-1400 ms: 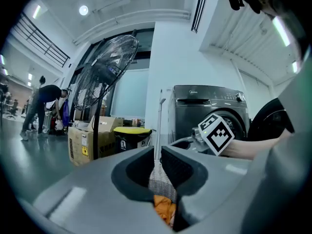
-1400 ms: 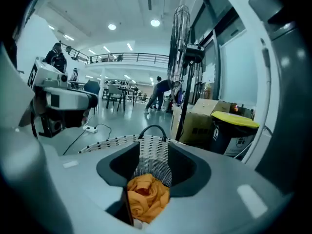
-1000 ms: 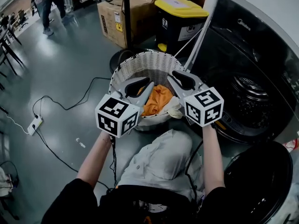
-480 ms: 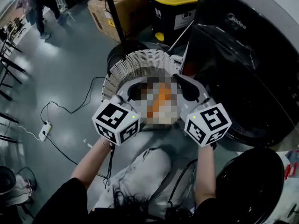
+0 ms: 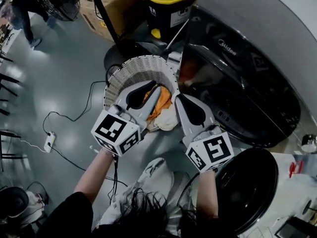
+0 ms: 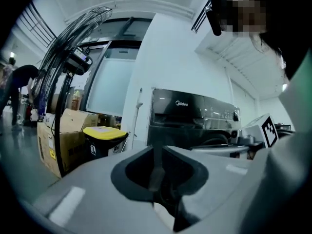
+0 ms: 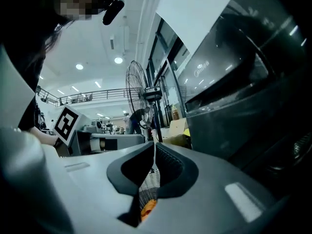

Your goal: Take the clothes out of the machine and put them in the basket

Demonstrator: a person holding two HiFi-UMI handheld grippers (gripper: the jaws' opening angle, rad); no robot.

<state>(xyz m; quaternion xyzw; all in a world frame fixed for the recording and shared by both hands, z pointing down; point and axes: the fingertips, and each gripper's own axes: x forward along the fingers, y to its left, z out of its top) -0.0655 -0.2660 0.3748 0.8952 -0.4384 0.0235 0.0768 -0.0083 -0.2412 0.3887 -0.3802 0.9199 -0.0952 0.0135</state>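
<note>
Drawn back since the earlier frame, the right gripper (image 5: 177,96) and the left gripper (image 5: 159,89) hang over the basket (image 5: 119,81) with jaws together and empty, clothes (image 5: 161,103) lying inside; for the next item, turn to the machine (image 5: 237,78) and part the jaws before reaching in.

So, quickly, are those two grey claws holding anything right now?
Left grey two-jaw gripper: shut, holding nothing.
Right grey two-jaw gripper: shut, holding nothing.

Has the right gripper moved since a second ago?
Yes. The right gripper has drawn back from over the basket to its rim nearest the washing machine.
</note>
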